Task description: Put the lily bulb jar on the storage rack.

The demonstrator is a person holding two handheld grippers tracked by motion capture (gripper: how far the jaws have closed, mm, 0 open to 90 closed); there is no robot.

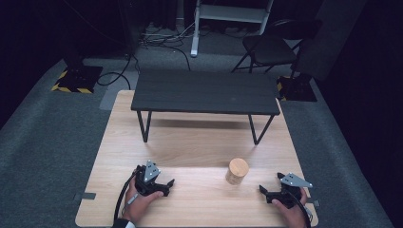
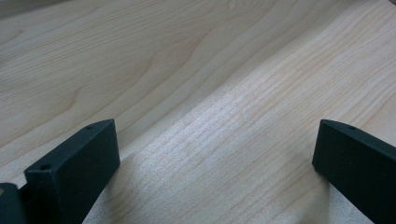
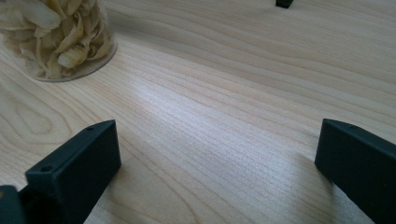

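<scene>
Both grippers rest low on the light wooden table point(image 1: 190, 142), jaws spread wide with nothing between them.

Left gripper point(image 1: 164, 185) and right gripper point(image 1: 268, 192) flank a clear jar point(image 1: 236, 171) — upright, wooden-lidded, holding pale dried flakes — standing nearer the right one, apart from both. No writing is readable. Behind stands a small black bench point(image 1: 205, 92).

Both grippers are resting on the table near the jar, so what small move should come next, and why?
Probably ease the right gripper toward the jar. Its jaws stand open with nothing between them, and the jar stands upright on the table, nearer this gripper than the left gripper, which is also open.
</scene>
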